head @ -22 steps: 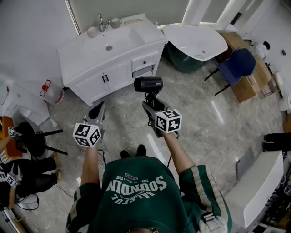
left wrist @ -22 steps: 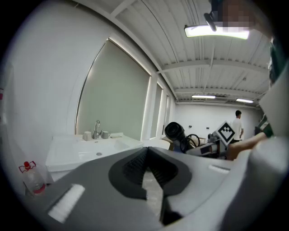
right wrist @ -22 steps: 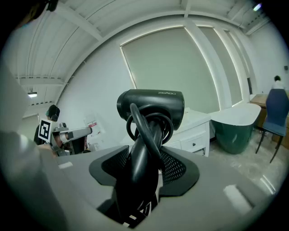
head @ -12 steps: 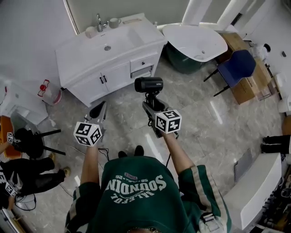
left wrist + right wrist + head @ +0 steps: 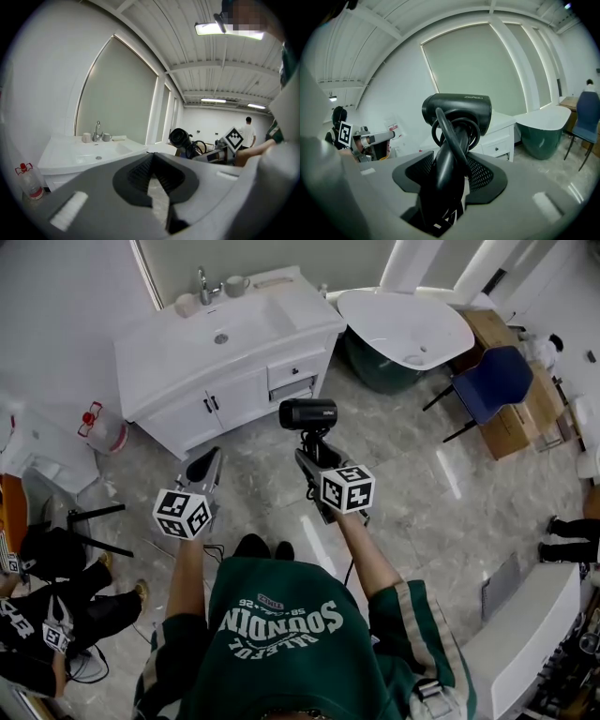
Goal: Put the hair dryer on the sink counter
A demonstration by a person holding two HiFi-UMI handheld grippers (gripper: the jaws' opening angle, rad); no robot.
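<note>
hair dryer (image 5: 307, 414) apart frm sink counter (image 5: 292, 313)

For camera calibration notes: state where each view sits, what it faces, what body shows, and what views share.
Head view: on the person's head, looking steeply down; shows sweatshirt, forearms, left claw, right claw.
Left gripper view: on left claw, facing sink counter; closed jaws show.
Right gripper view: on right claw, facing the hair dryer it grips.
Shared: all see the hair dryer.

White bathroom corner under strip lighting.
Glossy grey marble floor tiles (image 5: 253, 474) run from the white sink counter (image 5: 155, 362) to a white bathtub (image 5: 375, 315); a blue chair (image 5: 487, 381) stands near the tub, a frosted window (image 5: 117, 98) is behind the counter, and strip lights (image 5: 213, 100) hang overhead.
</note>
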